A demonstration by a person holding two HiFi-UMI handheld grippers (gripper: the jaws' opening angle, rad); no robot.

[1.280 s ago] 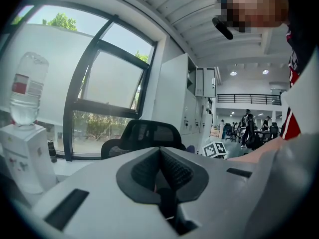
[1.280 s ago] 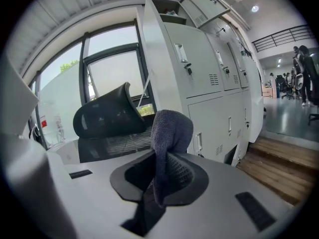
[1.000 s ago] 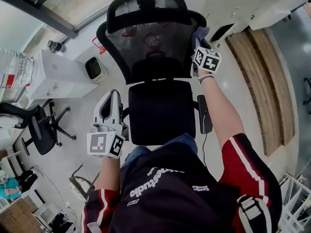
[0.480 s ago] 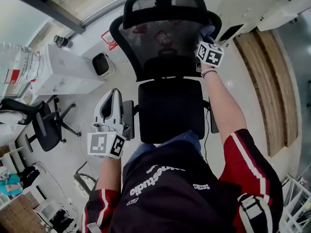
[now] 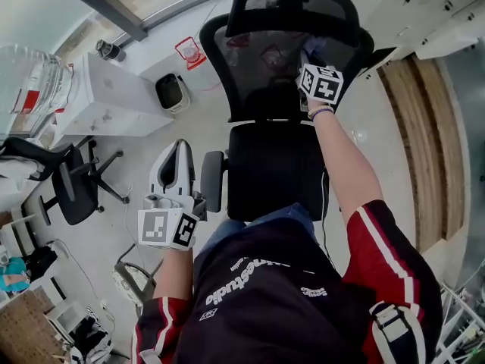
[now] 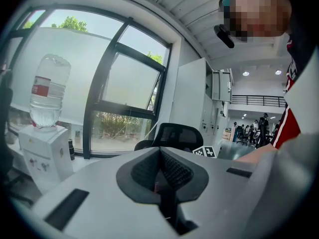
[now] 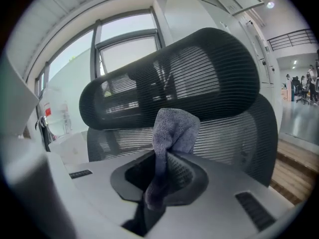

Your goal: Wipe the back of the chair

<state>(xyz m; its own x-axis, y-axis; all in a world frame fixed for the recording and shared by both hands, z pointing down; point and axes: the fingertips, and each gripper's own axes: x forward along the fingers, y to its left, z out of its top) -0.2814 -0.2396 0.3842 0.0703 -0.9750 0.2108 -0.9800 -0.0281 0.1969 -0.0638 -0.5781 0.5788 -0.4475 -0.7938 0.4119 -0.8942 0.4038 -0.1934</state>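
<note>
Chair back [image 5: 292, 82]: black mesh, upright before the person, headrest [image 5: 292, 6] on top of it.
Cloth [image 7: 172, 131]: grey, at the upper right part of the chair back, just under the headrest; contact with the mesh not clear.
Right gripper [image 7: 167, 171]: jaws closed tight on the cloth, pointing at the chair back.
Seat [image 5: 276, 169]: between the person and the chair back.
Left gripper [image 6: 160, 171]: jaws pressed together, nothing between them; just beside the armrest [image 5: 213, 179], well apart from the chair back.
Left of the chair: white water dispenser [image 5: 114, 101] with bottle [image 6: 49, 91], small dark bin [image 5: 172, 91], second black chair [image 5: 72, 192].
Behind the chair: large window [image 6: 119, 108].
Right of the chair: wooden floor strip [image 5: 420, 120].
</note>
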